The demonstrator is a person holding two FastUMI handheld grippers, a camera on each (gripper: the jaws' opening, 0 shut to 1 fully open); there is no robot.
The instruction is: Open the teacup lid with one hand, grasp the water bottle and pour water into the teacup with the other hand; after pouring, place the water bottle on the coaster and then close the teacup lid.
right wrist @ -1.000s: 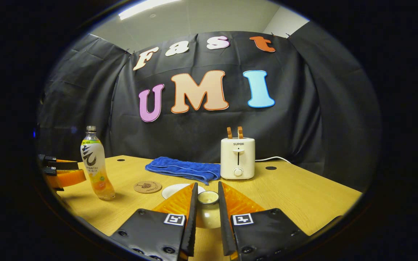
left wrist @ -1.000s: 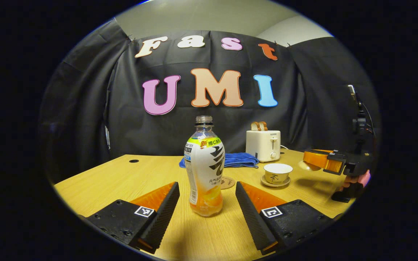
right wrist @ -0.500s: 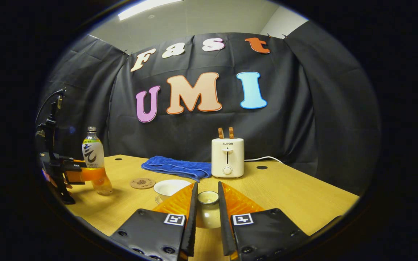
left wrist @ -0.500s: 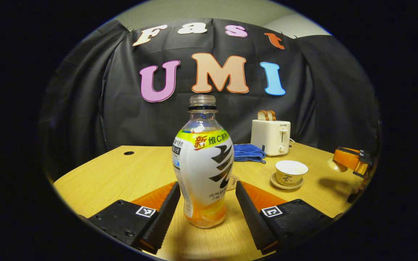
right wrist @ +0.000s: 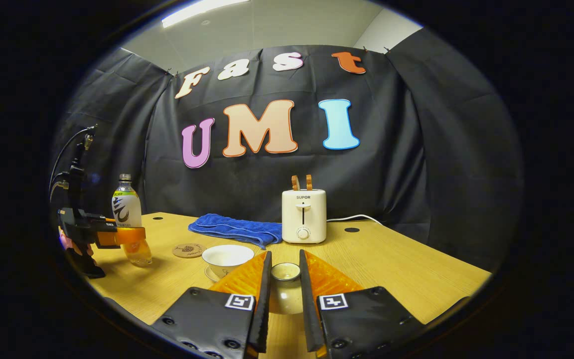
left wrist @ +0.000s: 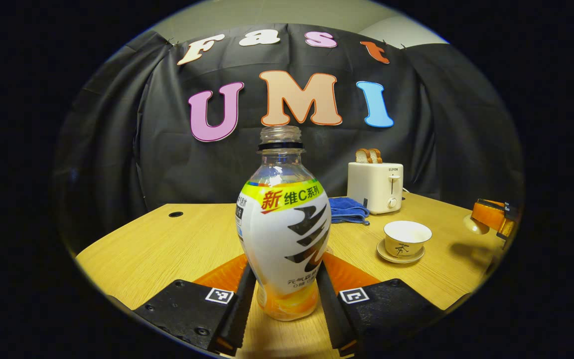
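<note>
Now the water bottle point(left wrist: 285, 234) stands upright between my left gripper point(left wrist: 285, 304) fingers, which touch its low waist; my right gripper point(right wrist: 285, 299) holds the teacup lid point(right wrist: 285, 272), right of the open teacup point(left wrist: 407, 238).

Uncapped water bottle point(left wrist: 285, 234) standing upright on the table, white label, orange liquid at the bottom. Open teacup point(left wrist: 407, 238) on its saucer off to the side. Teacup lid point(right wrist: 285, 288) lifted clear. Round coaster point(right wrist: 189, 250) lying flat near the cup.
</note>
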